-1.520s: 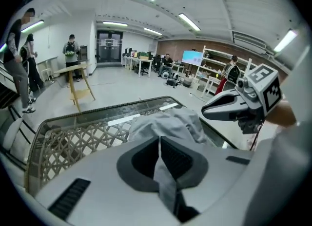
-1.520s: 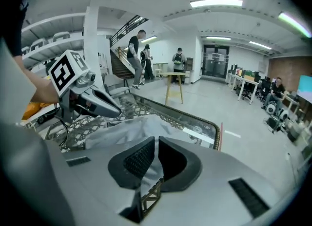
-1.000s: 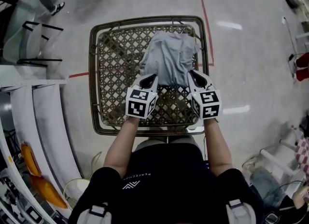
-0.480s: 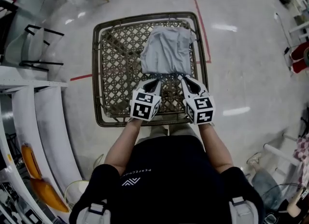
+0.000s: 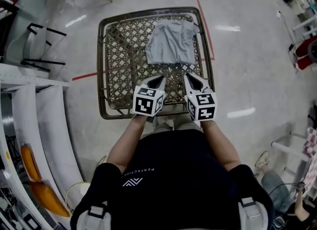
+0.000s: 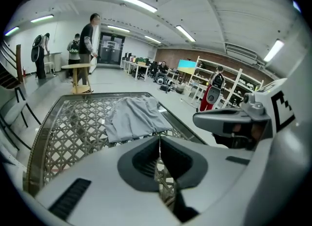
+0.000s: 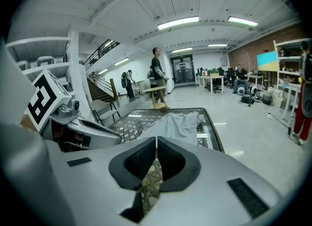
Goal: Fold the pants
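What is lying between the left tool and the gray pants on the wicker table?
Nothing but the bare lattice of the wicker table; the head view shows the left tool apart from the gray pants.

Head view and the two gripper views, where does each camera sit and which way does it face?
Head view: on the person's head, facing steeply down at the lattice table and grey pants; shows torso, forearms, left hand-held gripper, right hand-held gripper.
Left gripper view: on the left hand-held gripper, facing along its shut jaws over the table; right hand-held gripper at right.
Right gripper view: likewise on the right one; left one at left.
Shared: all see the pants.
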Demonstrator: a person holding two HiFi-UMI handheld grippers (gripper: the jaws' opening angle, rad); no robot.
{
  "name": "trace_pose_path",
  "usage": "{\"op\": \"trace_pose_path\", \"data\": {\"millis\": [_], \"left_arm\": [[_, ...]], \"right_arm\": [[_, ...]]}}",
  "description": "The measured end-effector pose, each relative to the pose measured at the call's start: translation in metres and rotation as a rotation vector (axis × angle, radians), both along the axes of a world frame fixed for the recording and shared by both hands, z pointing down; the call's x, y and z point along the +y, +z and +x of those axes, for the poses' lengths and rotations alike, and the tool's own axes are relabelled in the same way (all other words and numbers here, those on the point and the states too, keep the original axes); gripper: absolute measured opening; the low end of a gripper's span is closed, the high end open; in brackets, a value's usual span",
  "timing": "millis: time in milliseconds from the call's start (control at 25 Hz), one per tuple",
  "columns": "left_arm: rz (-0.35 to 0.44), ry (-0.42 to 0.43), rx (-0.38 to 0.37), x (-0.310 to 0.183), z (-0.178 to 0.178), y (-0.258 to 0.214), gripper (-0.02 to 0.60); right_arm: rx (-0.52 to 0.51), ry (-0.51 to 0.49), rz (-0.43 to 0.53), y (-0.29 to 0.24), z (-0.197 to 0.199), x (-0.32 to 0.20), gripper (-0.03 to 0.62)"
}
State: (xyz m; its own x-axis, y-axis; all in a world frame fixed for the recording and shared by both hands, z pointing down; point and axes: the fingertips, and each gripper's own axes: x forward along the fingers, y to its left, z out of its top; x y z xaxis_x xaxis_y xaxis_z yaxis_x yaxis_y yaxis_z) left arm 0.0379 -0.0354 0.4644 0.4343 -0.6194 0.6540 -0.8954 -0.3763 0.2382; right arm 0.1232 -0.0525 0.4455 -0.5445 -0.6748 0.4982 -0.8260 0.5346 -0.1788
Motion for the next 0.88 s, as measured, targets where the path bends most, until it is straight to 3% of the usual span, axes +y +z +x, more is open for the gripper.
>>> {"op": "trace_pose_path", "data": {"millis": [600, 880], "left_arm": [[0.014, -0.004, -0.004, 0.048, -0.016, 0.002, 0.015], [0.019, 0.017, -0.020, 0.054, -0.015, 0.007, 0.015]], "right_arm": [[-0.010, 0.057, 0.002, 0.000, -0.001, 0.043, 0.040], [-0.094, 0.101, -0.023, 0.000, -0.007, 0.045, 0.040]]}}
